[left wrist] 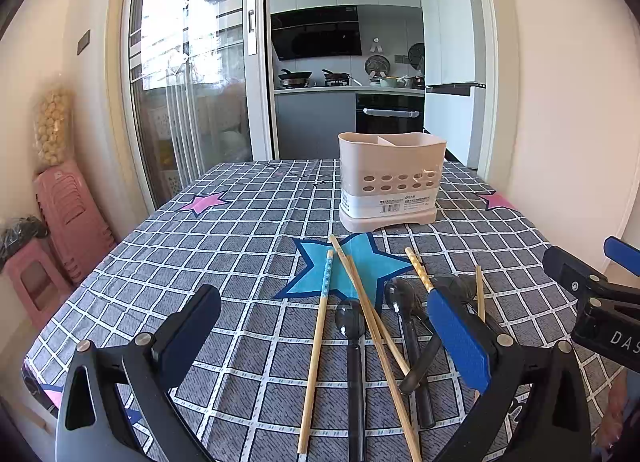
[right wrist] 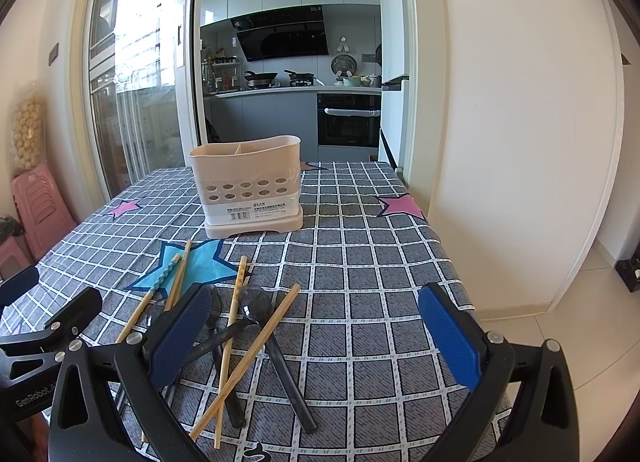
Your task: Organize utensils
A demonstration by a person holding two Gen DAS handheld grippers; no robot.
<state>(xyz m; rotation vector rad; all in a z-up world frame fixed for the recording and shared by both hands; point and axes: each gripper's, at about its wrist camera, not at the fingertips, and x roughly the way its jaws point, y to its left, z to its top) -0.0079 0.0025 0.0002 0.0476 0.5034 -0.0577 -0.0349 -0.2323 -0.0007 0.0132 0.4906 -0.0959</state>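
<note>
A beige utensil holder (left wrist: 391,181) with divided compartments stands empty on the checked tablecloth; it also shows in the right wrist view (right wrist: 249,186). In front of it lie several wooden chopsticks (left wrist: 318,346) (right wrist: 249,358) mixed with black spoons (left wrist: 354,362) (right wrist: 280,350). My left gripper (left wrist: 324,334) is open, held just above the pile with nothing between its jaws. My right gripper (right wrist: 316,330) is open and empty, to the right of the pile, its left finger (right wrist: 180,330) over the spoons.
The table (right wrist: 380,262) has its right edge near a white wall. Pink stools (left wrist: 68,230) stand stacked to the left. A glass sliding door (left wrist: 192,82) and the kitchen lie behind the table.
</note>
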